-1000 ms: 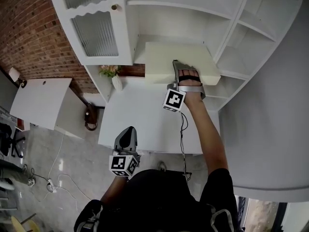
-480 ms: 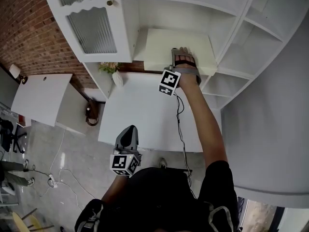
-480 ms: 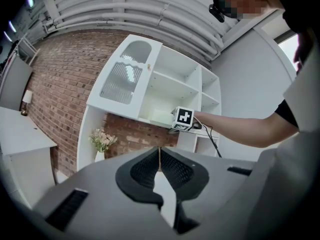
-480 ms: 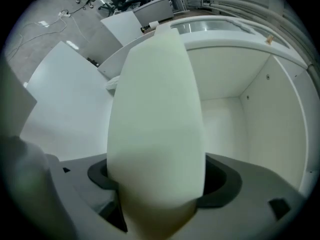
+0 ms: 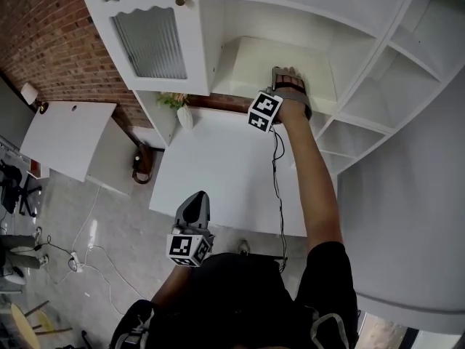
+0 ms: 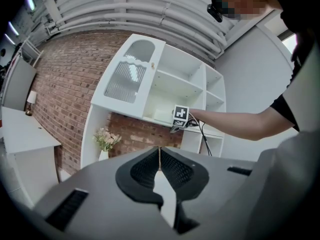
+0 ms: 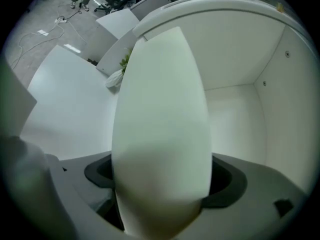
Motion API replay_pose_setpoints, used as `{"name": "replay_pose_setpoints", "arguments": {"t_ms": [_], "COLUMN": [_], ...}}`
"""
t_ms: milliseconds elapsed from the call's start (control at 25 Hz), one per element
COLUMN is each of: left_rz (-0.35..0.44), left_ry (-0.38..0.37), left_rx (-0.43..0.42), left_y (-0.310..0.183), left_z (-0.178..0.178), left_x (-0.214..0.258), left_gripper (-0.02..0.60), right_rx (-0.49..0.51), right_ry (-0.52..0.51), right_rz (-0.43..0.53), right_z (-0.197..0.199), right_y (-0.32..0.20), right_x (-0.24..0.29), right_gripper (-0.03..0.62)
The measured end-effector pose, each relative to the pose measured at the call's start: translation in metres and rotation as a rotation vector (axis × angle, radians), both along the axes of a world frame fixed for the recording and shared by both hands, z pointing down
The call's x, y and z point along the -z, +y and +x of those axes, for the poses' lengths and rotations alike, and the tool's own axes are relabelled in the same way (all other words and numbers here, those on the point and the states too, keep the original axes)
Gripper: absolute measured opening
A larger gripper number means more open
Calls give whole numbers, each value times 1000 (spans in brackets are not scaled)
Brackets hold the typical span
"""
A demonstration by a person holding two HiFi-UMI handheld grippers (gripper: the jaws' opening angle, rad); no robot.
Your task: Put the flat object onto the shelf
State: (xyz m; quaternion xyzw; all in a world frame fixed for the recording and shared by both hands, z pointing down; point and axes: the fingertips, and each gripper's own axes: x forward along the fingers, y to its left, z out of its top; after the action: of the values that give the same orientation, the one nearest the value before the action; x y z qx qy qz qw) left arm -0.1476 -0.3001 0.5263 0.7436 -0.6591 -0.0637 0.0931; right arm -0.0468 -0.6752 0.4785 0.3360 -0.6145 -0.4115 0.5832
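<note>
Left claw (image 5: 195, 202), nearest, above the white desk (image 5: 218, 173) edge: jaws closed, nothing between them. Farther, right claw (image 5: 279, 73): jaws opening, pale flat rectangular board (image 5: 251, 64) between them, lying on the white wooden cabinet shelf (image 5: 320, 107).

A pale cream flat object (image 5: 247, 67) sits in the white shelf (image 5: 363, 71), whose door (image 5: 152, 42) has ribbed frosted glass with a wavy top edge. Left of the shelf runs a red-brown brick wall (image 5: 43, 27). Below the shelf are a white table (image 5: 218, 173) and pale pink flowers (image 5: 172, 102) in a white vase (image 5: 184, 117). The grey left gripper (image 5: 196, 198) carries black-and-white square markers.
</note>
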Motion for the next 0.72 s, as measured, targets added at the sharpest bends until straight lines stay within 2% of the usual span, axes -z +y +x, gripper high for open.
{"name": "replay_pose_setpoints", "arguments": {"t_ms": [120, 280, 600, 680, 720], "left_rz": [-5, 1, 0, 5, 6], "left_ry": [1, 0, 5, 6, 5], "left_rx": [-1, -9, -12, -14, -16], "left_y": [-1, 1, 19, 23, 25], "left_z": [-1, -1, -3, -2, -1], "left_x": [-2, 1, 3, 4, 5], "left_gripper": [18, 18, 18, 18, 18], "right_rx": [-6, -3, 11, 37, 57], "right_ry": [5, 0, -39, -88, -147], "right_rz": [-25, -5, 123, 180, 200], "right_z": [-1, -4, 3, 6, 7], "right_y": [-3, -4, 22, 45, 63], "right_x": [-3, -1, 24, 37, 43], "right_gripper": [466, 473, 474, 474, 472]}}
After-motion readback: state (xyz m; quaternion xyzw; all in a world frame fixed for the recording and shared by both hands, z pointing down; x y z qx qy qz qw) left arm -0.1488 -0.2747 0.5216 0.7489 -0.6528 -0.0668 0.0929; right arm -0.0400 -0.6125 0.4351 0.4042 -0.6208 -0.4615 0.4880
